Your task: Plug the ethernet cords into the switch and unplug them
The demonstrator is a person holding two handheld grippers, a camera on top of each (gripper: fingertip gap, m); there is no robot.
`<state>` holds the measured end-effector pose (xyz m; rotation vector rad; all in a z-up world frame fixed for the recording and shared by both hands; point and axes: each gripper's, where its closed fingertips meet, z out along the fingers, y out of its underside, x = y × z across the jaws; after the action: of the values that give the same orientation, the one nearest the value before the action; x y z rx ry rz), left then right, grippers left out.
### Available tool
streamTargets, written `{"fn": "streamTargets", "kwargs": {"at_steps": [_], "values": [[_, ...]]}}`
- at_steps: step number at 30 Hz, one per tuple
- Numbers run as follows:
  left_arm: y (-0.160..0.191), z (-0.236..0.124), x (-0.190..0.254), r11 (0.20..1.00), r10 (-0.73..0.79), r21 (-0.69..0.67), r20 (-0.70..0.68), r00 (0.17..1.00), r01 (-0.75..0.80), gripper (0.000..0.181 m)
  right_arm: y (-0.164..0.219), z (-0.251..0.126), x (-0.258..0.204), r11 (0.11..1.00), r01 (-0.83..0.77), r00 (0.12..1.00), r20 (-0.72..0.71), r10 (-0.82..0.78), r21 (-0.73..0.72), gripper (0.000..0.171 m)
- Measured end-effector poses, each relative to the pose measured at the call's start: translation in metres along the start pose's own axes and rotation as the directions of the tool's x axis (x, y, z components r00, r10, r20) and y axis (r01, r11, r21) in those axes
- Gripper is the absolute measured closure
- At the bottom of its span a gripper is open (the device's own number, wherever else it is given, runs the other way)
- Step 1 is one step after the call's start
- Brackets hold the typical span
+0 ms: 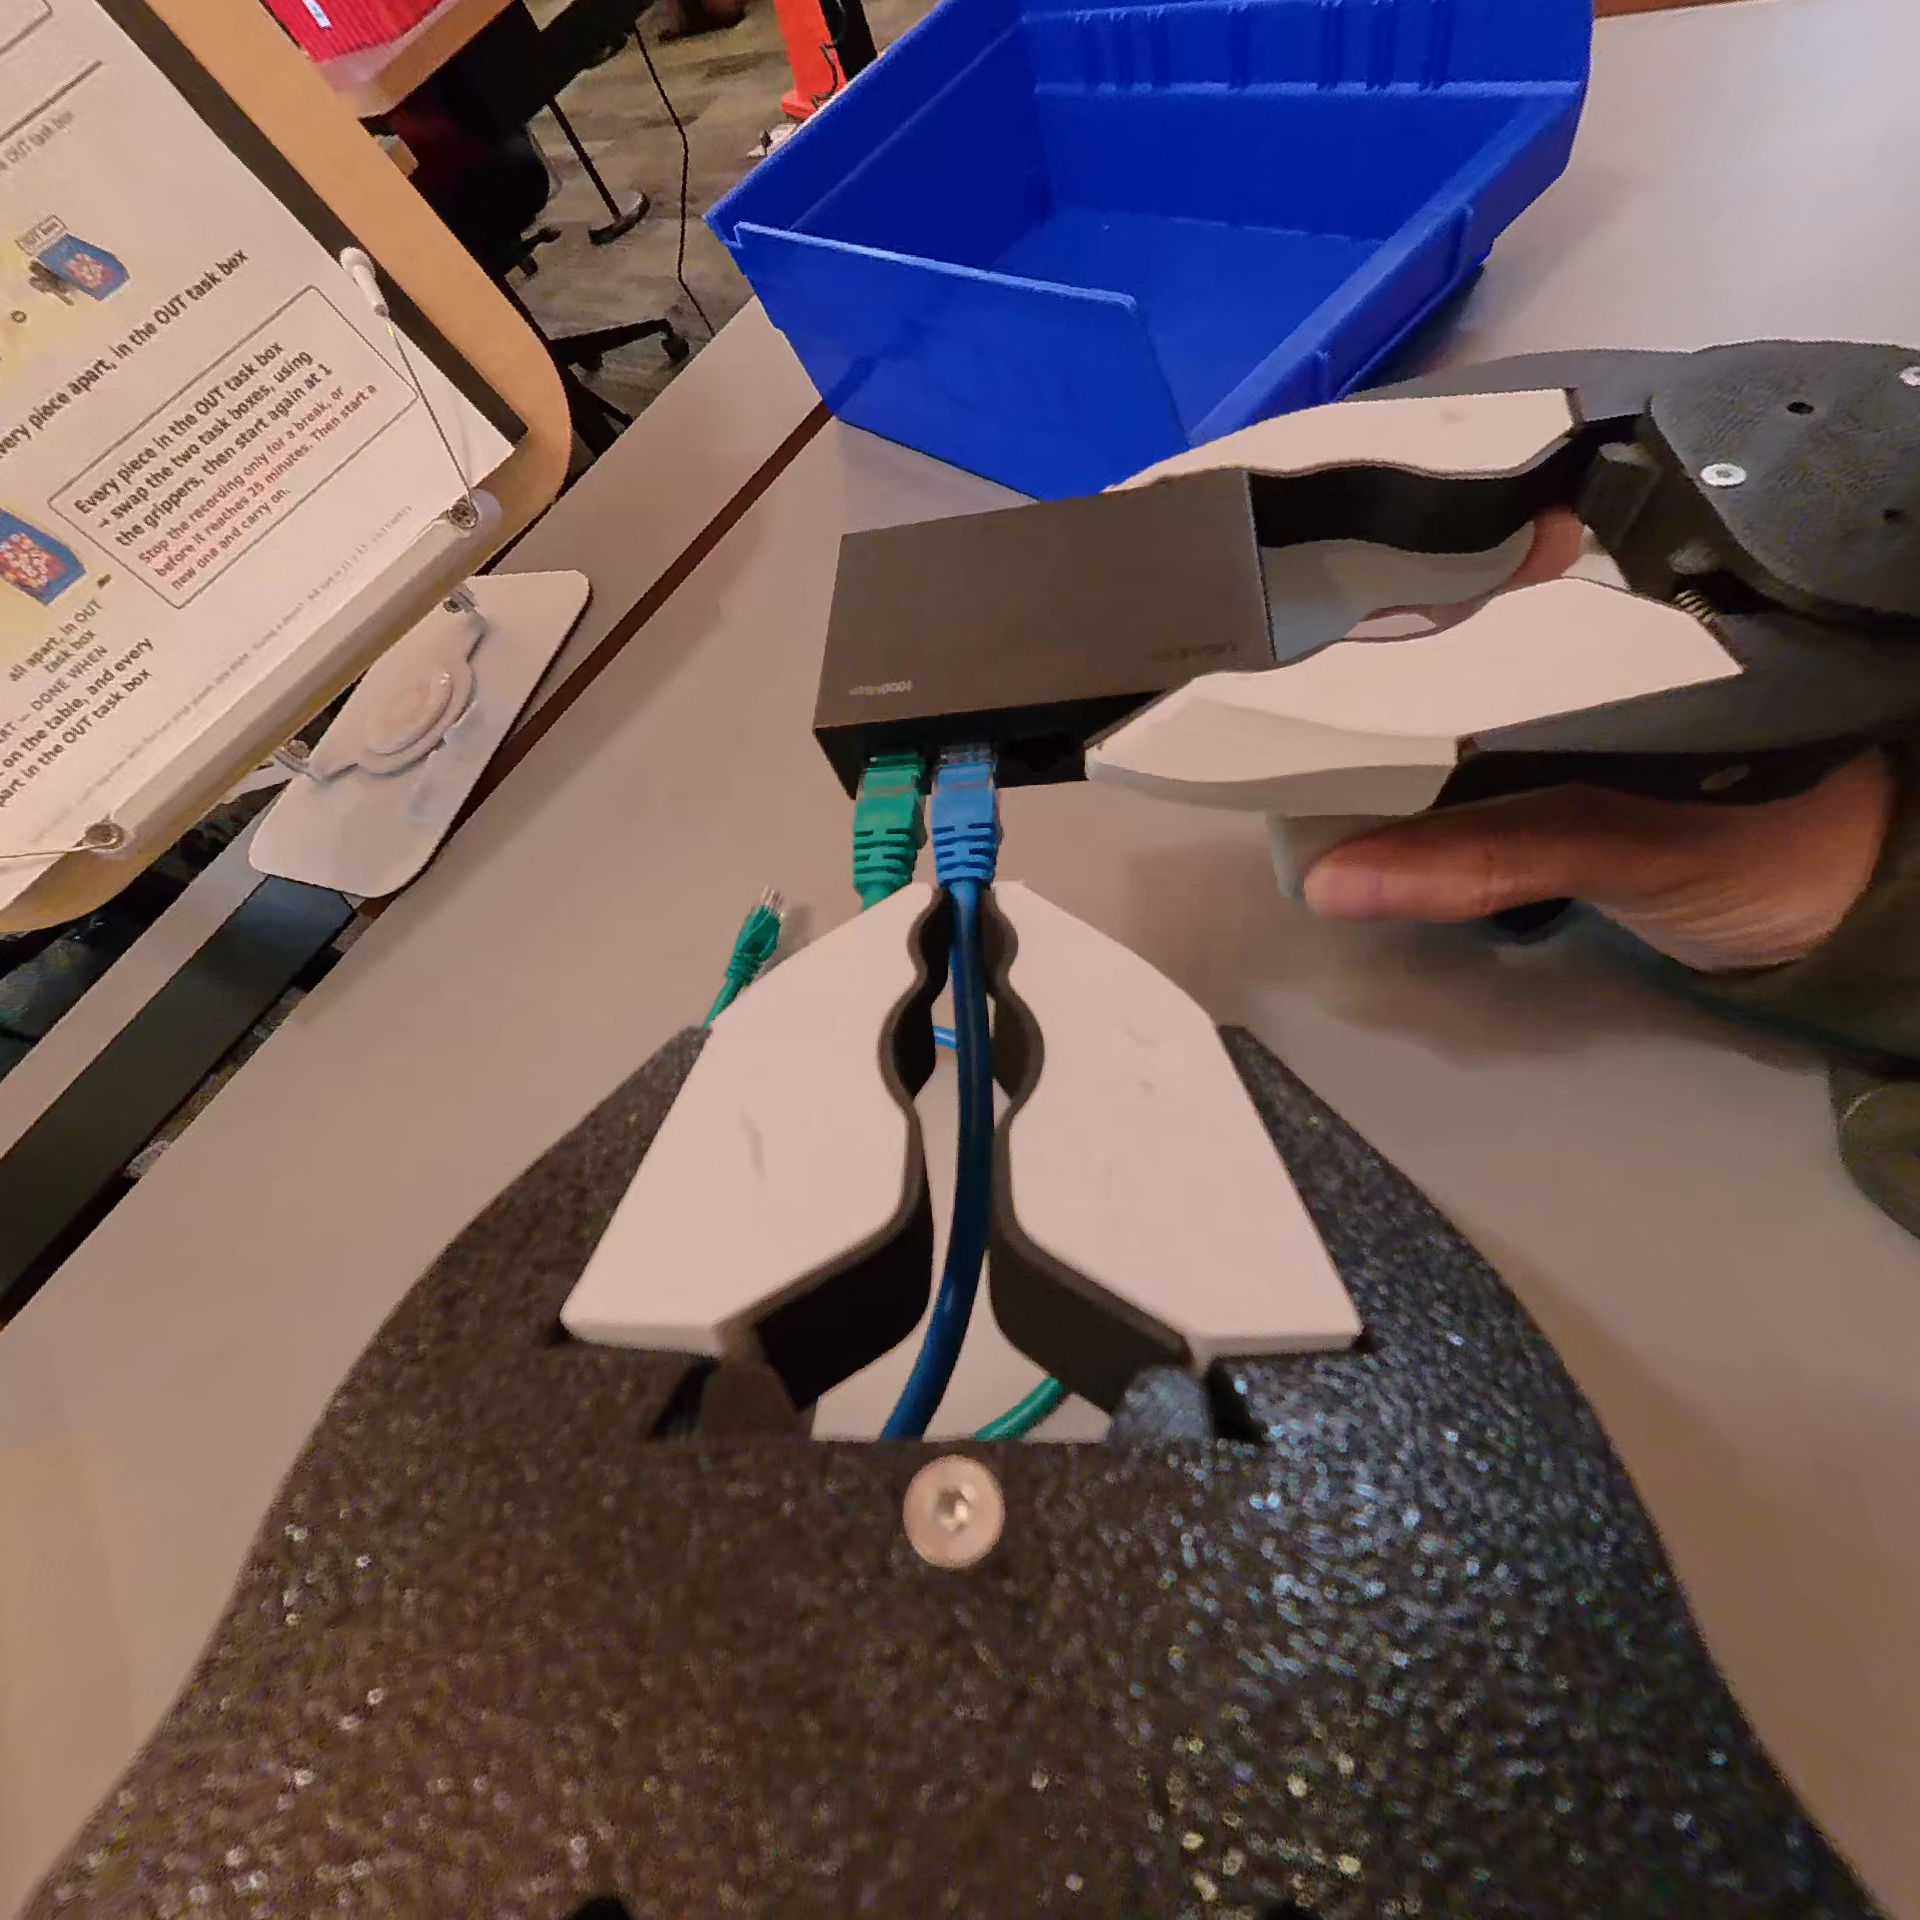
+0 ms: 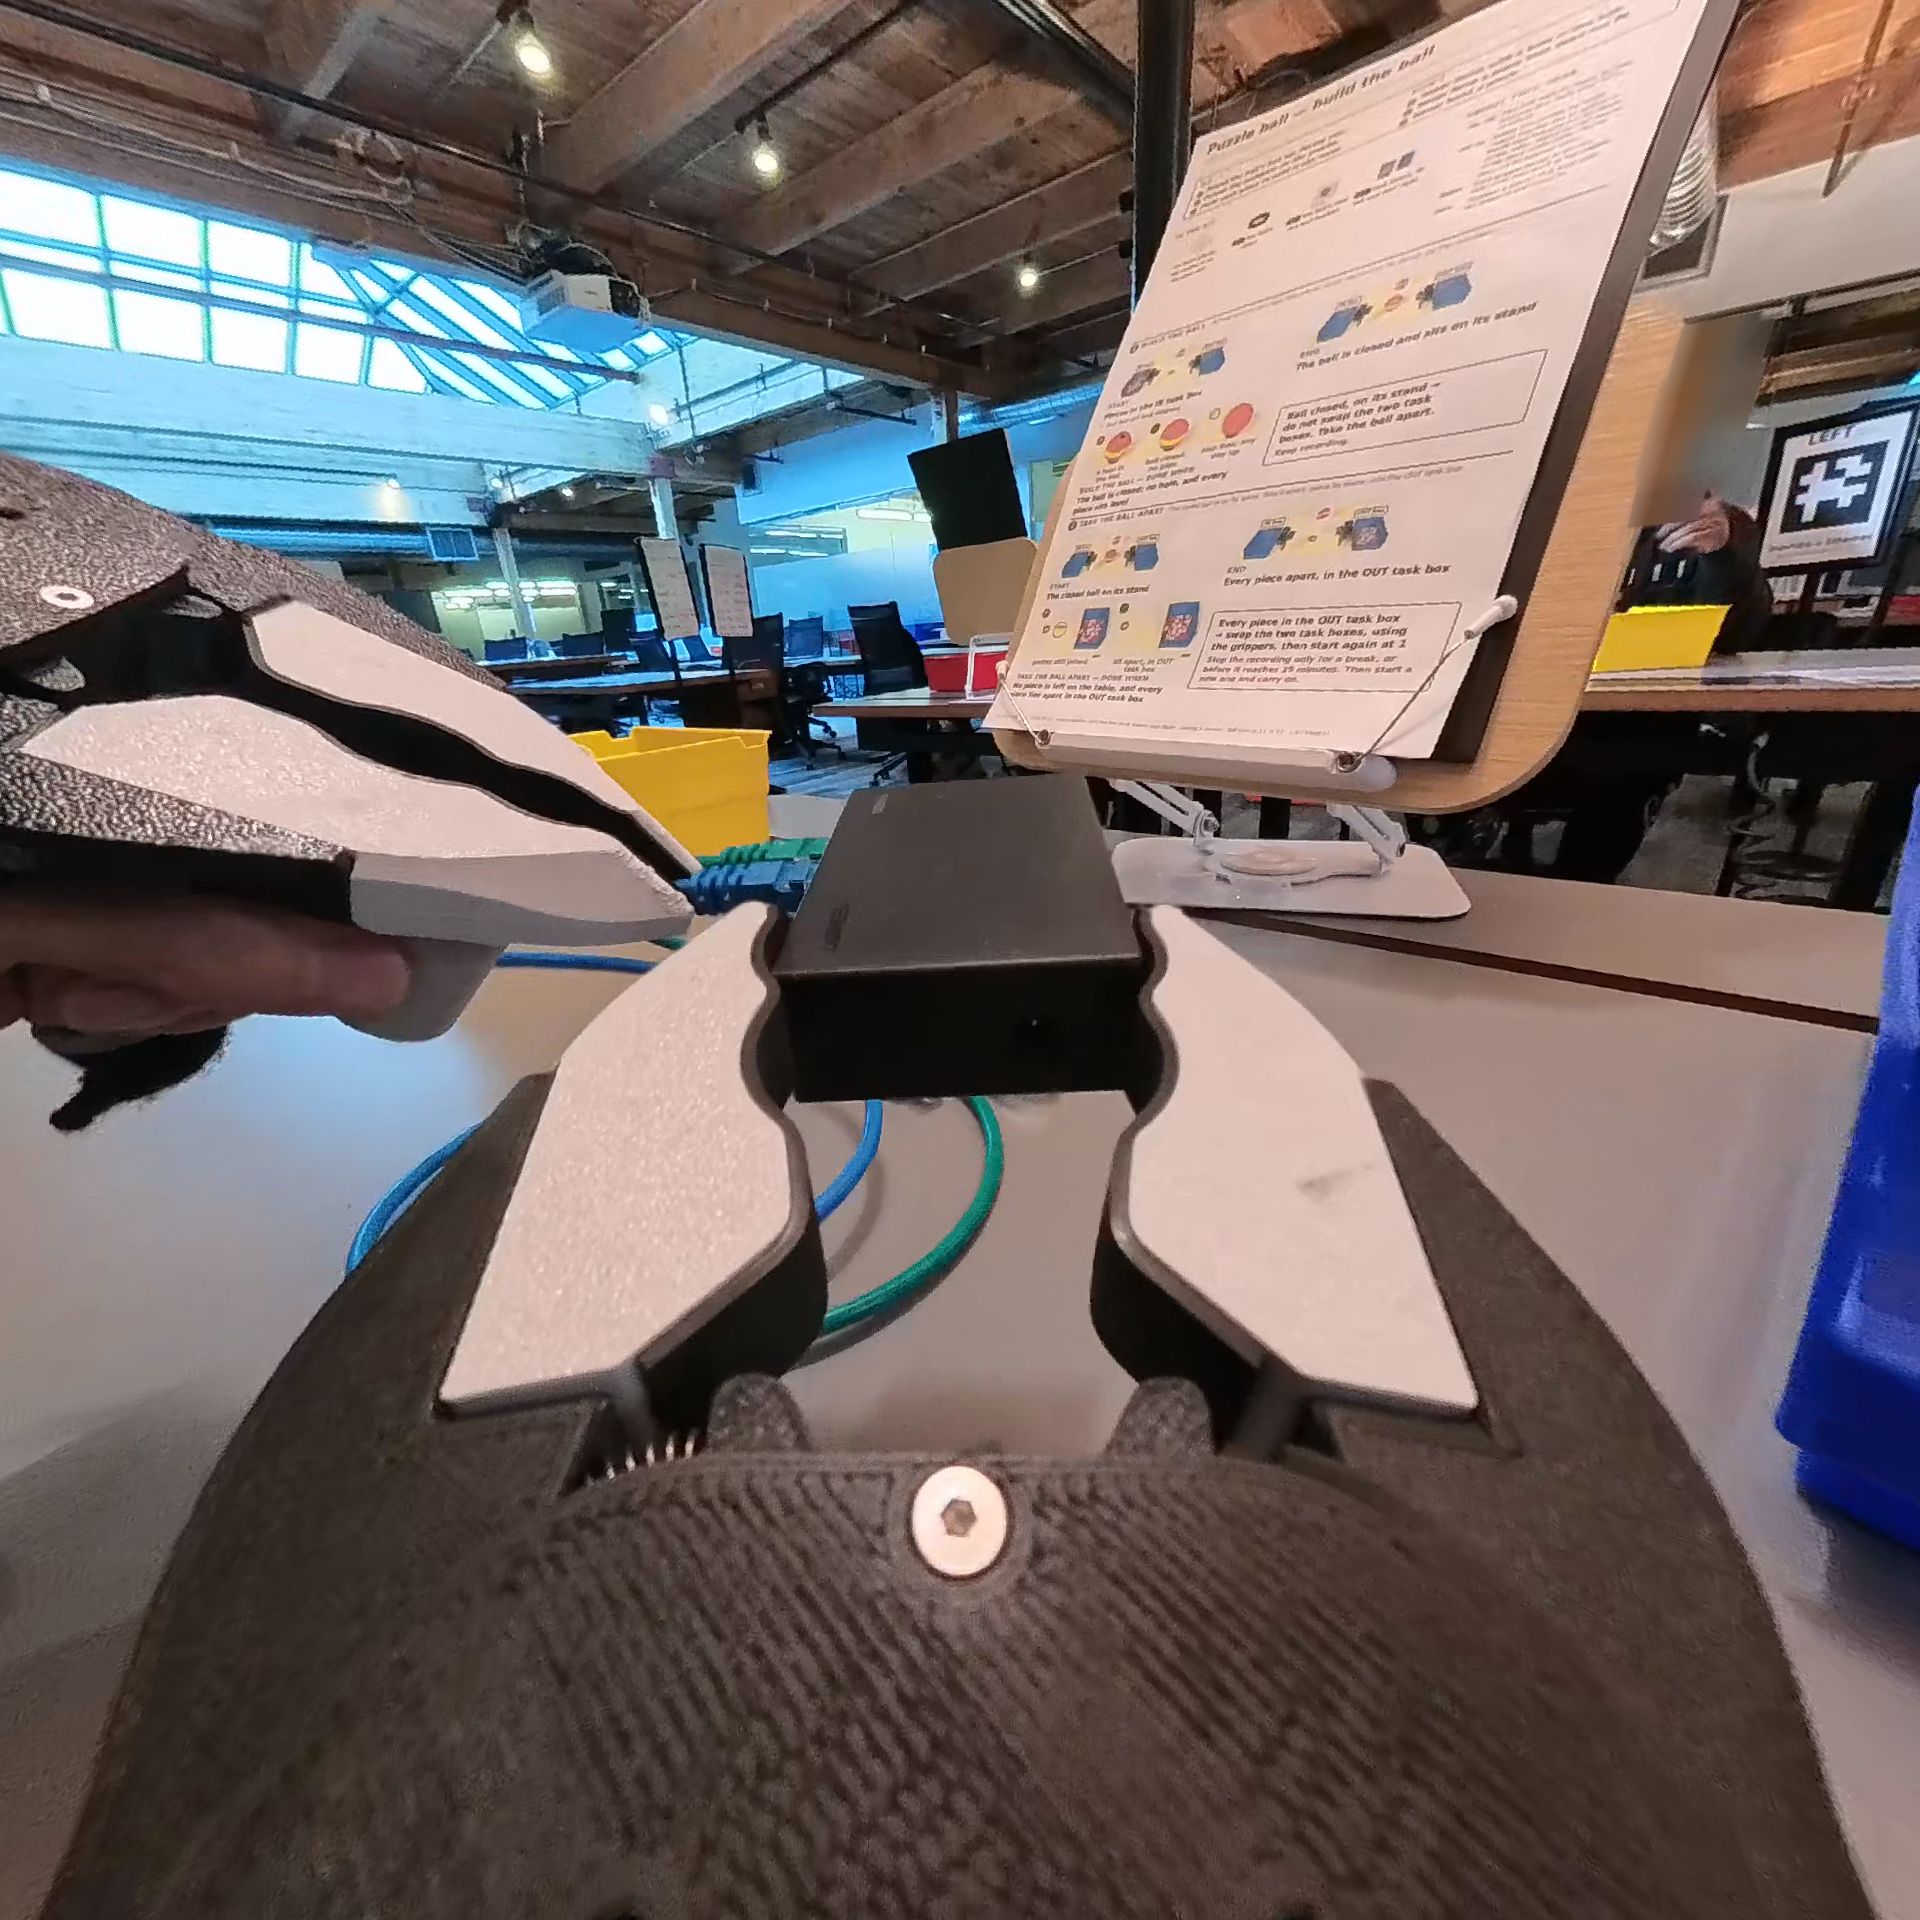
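Note:
The black switch (image 1: 1039, 613) is held by its end between the fingers of my right gripper (image 1: 1122, 623), slightly off the grey table. In the right wrist view my right gripper (image 2: 956, 914) clamps the switch (image 2: 956, 956) on both sides. A green plug (image 1: 888, 821) and a blue plug (image 1: 966, 821) sit side by side in its front ports. My left gripper (image 1: 961, 904) is shut on the blue cord (image 1: 966, 1091) just behind the blue plug. It shows at the left in the right wrist view (image 2: 675, 883). A loose green plug (image 1: 758, 930) lies on the table.
A blue bin (image 1: 1143, 208) stands behind the switch, and at the right edge of the right wrist view (image 2: 1860, 1247). An instruction sheet on a stand (image 1: 208, 468) is at the table's left edge. A yellow bin (image 2: 696, 779) stands farther off. Cord loops (image 2: 935, 1247) lie under the switch.

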<state>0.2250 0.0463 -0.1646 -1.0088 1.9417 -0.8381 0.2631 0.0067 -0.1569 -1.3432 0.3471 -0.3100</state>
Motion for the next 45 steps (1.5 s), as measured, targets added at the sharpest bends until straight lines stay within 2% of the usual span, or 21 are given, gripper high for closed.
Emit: {"fn": "streamTargets", "kwargs": {"at_steps": [6,14,16,19,25,31,34,39,45], "values": [[-0.006,-0.004,-0.003,0.999,-0.018,0.039,-0.002,1.0,0.018,0.177,0.004,0.001,-0.002,0.999,-0.042,0.999,0.027,0.043,-0.033,0.109],[-0.003,-0.009,-0.007,0.976,0.215,0.018,0.084,0.973,-0.217,0.177,0.011,0.004,-0.008,0.995,-0.015,0.998,0.057,0.021,-0.094,0.108],[-0.005,-0.007,-0.007,0.986,0.156,0.047,0.075,0.985,-0.16,0.177,0.01,0.003,-0.006,0.996,-0.023,0.999,0.043,0.027,-0.088,0.109],[-0.011,-0.005,-0.007,0.987,-0.02,0.159,0.033,0.999,0.015,0.177,0.009,0.003,-0.003,0.996,-0.05,0.998,0.042,0.053,-0.079,0.108],[-0.018,-0.002,-0.003,0.945,-0.142,0.301,0.013,0.99,0.132,0.176,0.003,-0.001,0.003,0.989,-0.148,0.987,0.058,0.149,-0.03,0.109],[-0.022,-0.009,0.0,0.921,-0.133,0.377,0.062,0.989,0.1,0.176,0.002,-0.003,-0.001,0.977,-0.21,0.966,0.148,0.213,-0.034,0.108],[-0.018,-0.011,-0.001,0.906,-0.204,0.372,-0.03,0.979,0.2,0.176,0.003,-0.002,-0.006,0.982,-0.183,0.969,0.162,0.189,-0.049,0.109],[-0.016,-0.018,-0.002,0.922,-0.152,0.356,-0.036,0.988,0.155,0.176,0.005,-0.001,-0.012,0.984,-0.163,0.966,0.194,0.173,-0.067,0.108],[-0.022,-0.016,-0.005,0.971,-0.037,0.239,0.016,0.999,0.032,0.176,0.005,0.0,-0.008,0.984,-0.169,0.969,0.17,0.178,-0.063,0.108]]}}
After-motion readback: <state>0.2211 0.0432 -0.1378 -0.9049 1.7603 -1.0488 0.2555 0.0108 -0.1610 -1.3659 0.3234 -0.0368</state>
